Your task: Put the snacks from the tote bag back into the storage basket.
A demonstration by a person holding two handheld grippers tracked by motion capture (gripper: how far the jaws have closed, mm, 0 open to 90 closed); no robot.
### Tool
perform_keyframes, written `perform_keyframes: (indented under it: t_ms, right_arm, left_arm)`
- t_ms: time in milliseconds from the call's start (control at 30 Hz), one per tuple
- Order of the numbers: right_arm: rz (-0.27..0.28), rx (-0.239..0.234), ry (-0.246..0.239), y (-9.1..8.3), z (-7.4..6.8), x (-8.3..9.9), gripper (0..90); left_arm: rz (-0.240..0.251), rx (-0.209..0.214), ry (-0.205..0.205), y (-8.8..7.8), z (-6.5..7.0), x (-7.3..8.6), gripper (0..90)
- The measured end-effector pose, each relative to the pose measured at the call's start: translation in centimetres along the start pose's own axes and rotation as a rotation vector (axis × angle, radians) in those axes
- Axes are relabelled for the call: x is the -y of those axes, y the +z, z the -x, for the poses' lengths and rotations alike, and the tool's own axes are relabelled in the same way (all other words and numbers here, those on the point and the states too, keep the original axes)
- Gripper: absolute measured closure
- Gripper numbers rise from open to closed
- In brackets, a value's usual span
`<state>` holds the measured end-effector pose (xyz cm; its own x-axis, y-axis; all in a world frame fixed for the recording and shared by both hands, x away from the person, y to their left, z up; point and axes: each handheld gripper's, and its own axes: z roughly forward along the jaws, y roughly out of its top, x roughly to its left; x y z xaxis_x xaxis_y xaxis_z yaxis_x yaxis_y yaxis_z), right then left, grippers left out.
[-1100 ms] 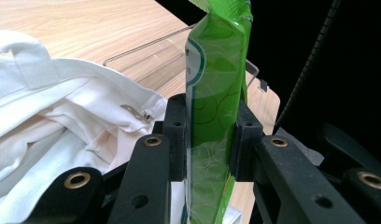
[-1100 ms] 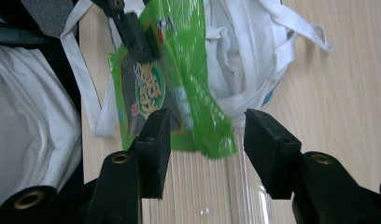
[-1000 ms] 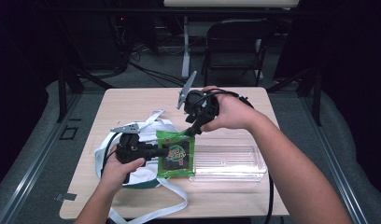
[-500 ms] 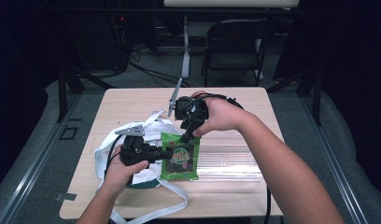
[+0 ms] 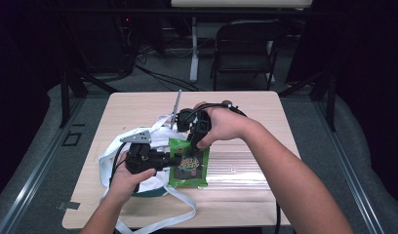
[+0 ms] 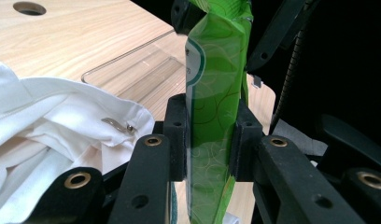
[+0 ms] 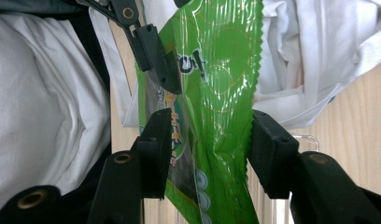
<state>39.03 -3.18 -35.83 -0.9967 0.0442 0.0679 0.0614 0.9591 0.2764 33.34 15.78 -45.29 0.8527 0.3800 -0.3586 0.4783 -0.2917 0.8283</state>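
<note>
Green snack pouch (image 5: 188, 163): light, crinkly, slippery film, hanging above the bench (image 5: 246, 105) beside a white bag (image 5: 114, 146). Left tool (image 5: 173, 160) is pinching its edge; right tool (image 5: 193, 144) is closing around it (best taken at the seams).

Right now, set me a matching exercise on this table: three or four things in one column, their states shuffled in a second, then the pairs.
1. green packet
2. left claw
3. white cloth bag
4. clear plastic tray

a. lies crumpled on the table
b. see-through, flat on the table
c. clamped on the packet's edge
d. held up between both claws

Pairs: 1-d, 2-c, 3-a, 4-b
</note>
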Motion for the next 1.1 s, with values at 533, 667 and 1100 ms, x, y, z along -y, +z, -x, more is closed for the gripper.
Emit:
perform_keyframes:
  t_ms: [533, 667, 1100]
  right_arm:
    - [-0.029, -0.048, 0.009, 0.34, 0.04, 0.0, 73.8]
    - [-0.038, -0.06, 0.003, 0.27, -0.04, 0.13, 74.8]
    - [-0.048, -0.049, -0.015, 0.28, -0.17, 0.08, 75.1]
  left_arm:
    - [0.006, 0.006, 0.037, 0.25, 0.19, 0.03, 73.3]
    - [0.008, 0.013, 0.043, 0.38, 0.26, 0.05, 72.9]
    - [0.007, 0.012, 0.028, 0.49, 0.21, 0.16, 71.4]
